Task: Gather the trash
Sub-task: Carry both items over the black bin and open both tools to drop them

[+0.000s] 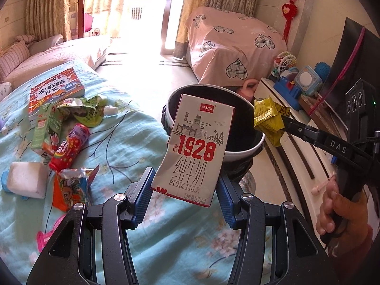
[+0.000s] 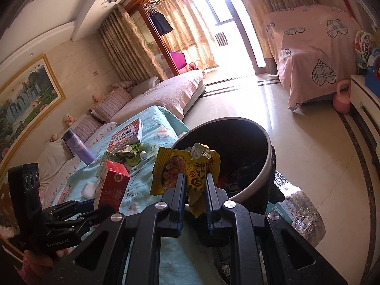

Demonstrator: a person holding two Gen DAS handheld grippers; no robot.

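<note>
My left gripper point(image 1: 184, 190) is shut on a white "1928" pure milk carton point(image 1: 194, 147) and holds it above the blanket's edge, just in front of the trash bin point(image 1: 244, 152). The carton's red side shows in the right wrist view point(image 2: 111, 185). My right gripper point(image 2: 194, 182) is shut on a crumpled yellow snack wrapper point(image 2: 187, 163) beside the bin's rim point(image 2: 268, 156); in the left wrist view the wrapper point(image 1: 269, 118) hangs over the bin's right rim. More trash lies on the blanket: a green carton point(image 1: 45, 128), a green pouch point(image 1: 87, 111), a red tube point(image 1: 68, 149), a colourful wrapper point(image 1: 73, 187).
A light blue blanket point(image 1: 133, 133) covers the table. On it lie a book point(image 1: 55, 90), a white sponge block point(image 1: 27, 178) and a purple flask point(image 2: 78, 147). A low cabinet with toys point(image 1: 292, 83) stands right of the bin. A sofa point(image 2: 166, 90) is behind.
</note>
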